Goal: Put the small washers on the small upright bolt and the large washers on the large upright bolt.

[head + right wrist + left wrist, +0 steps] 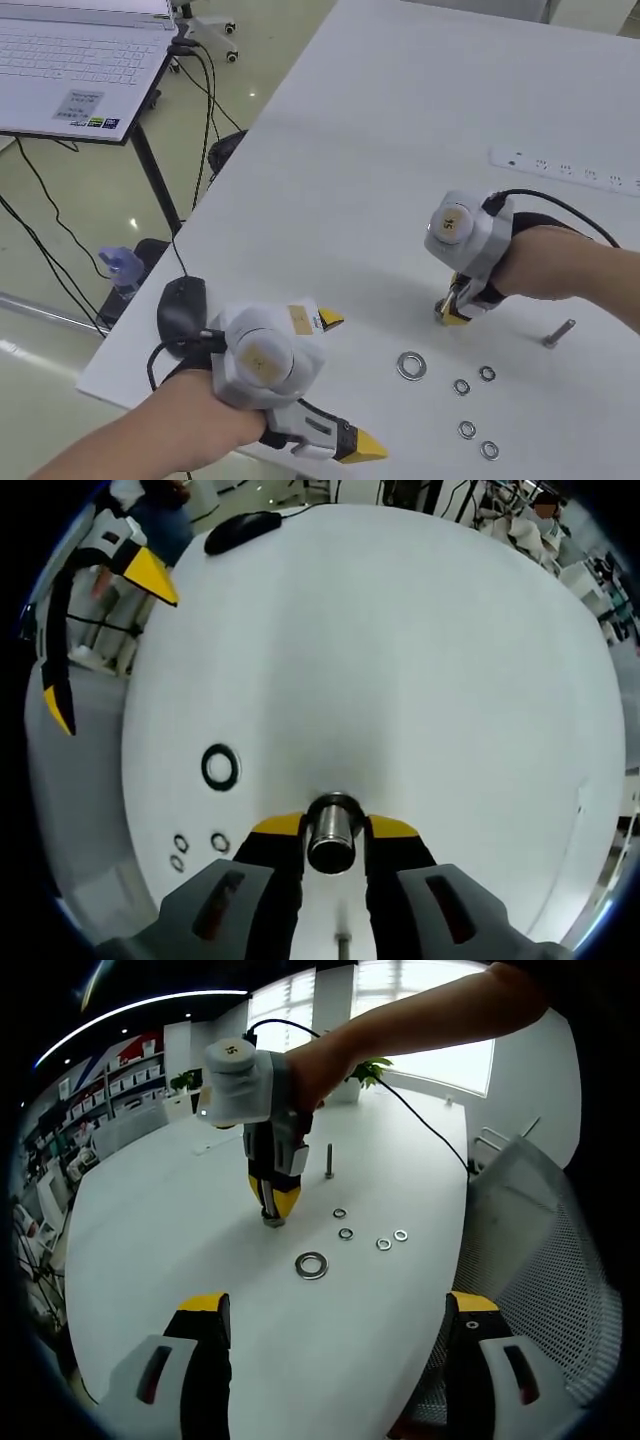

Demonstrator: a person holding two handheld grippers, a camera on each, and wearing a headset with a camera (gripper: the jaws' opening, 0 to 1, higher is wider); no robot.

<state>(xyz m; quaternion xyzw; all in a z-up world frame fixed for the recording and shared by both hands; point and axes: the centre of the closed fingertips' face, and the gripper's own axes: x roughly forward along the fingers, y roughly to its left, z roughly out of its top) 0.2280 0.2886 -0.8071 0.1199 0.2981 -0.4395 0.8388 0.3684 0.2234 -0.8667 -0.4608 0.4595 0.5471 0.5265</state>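
Bright, even daylight from windows whitens the table; shadows are soft, gripper views bend at edges.

The white table carries a large washer, four small washers, a small upright bolt, a mouse and a power strip.

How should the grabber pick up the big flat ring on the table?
Probably straight down from above, pinching the large washer across its outer rim, or with one jaw tip through its hole. It lies flat and thin on the table, so it offers no side to grab. The open left gripper is free for it.
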